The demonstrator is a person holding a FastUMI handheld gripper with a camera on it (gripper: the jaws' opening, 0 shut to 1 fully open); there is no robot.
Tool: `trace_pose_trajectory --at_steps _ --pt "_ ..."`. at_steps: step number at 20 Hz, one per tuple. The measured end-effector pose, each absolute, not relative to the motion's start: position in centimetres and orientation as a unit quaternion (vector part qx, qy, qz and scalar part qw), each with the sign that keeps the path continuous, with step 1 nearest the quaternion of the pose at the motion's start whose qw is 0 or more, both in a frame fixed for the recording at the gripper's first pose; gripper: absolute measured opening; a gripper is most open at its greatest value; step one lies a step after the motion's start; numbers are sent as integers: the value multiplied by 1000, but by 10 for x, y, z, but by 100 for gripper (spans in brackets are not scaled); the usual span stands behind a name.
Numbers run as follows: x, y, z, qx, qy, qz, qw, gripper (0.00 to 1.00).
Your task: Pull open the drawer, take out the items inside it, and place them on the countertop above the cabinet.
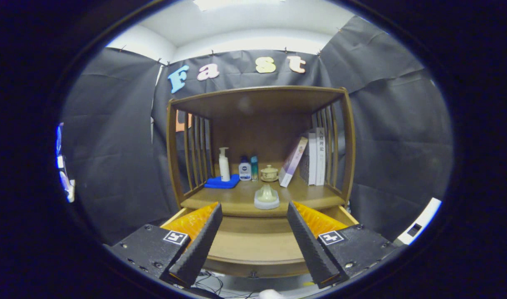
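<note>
A wooden cabinet (257, 99) stands ahead, and its drawer (253, 249) is pulled out toward me, showing a bare wooden bottom. My gripper (253, 204) is open above the drawer with nothing between its fingers. A pale green item on a white round base (266, 197) rests at the front edge of the countertop (232, 200), just beyond the fingertips and between them. The fingers hide the drawer's left and right sides.
Further back on the countertop stand a white pump bottle (224, 164) on a blue cloth (222, 182), a small bottle (244, 169), a teal tube (254, 167) and a lidded cup (269, 173). Books (315, 155) lean at the right. Slatted side rails and a top board enclose the shelf.
</note>
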State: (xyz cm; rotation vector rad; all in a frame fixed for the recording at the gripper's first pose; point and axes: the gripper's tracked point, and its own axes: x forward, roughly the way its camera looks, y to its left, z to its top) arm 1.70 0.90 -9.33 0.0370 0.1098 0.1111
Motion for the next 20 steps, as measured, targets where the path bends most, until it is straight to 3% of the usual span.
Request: trace_pose_trajectory --at_steps 11,20 --pt "-2 -5 -226 -3 102 29 994 99" --pt "4 -1 -271 7 131 23 991 99"
